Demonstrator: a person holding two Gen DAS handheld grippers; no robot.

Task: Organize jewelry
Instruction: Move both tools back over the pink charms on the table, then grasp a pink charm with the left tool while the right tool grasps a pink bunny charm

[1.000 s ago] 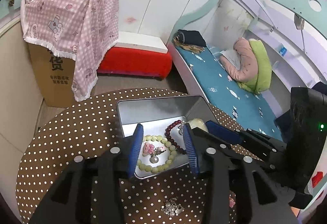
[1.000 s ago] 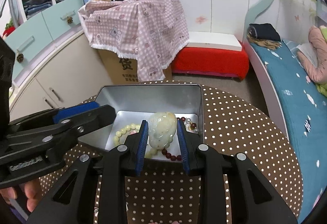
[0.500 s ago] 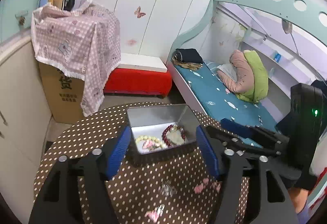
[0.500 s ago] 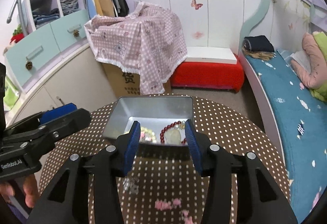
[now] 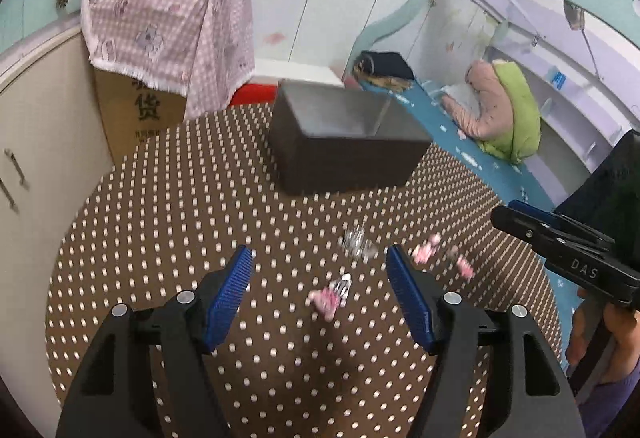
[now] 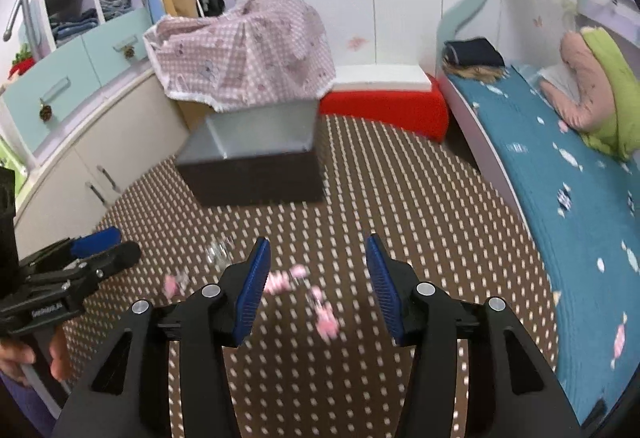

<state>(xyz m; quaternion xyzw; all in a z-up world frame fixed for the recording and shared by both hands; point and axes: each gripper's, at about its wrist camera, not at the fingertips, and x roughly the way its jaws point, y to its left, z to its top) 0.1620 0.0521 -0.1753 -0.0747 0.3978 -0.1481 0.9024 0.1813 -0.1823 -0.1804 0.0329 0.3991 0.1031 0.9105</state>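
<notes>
Several small pieces of jewelry lie loose on the dotted tablecloth (image 5: 168, 222), all on the near side of the metal box (image 5: 344, 142), which stands well beyond both grippers. The left gripper (image 5: 320, 294) hangs over the cloth with its jaws wide apart and nothing between the pads; they have just been opening, though they look settled now. Just ahead of it, between the jaw tips and a little toward its right finger, lies a pink clip (image 5: 330, 296), its long axis slanting up toward the right. A clear sparkly piece (image 5: 356, 240) sits just beyond it, toward the box. The right gripper (image 6: 318, 278) is likewise empty, its jaws about half open and just widened. A pink bow (image 6: 286, 278) lies just inside its left finger, and another pink piece (image 6: 326, 316) lies between the jaws, nearer the camera.

Each gripper seems to have its own target directly below and ahead, so I judge the next move to be a short drop, not a reach. The left is nearer the slanted clip and would likely need a slight wrist roll so the pads cross its narrow side. Blur hides finer detail.
</notes>
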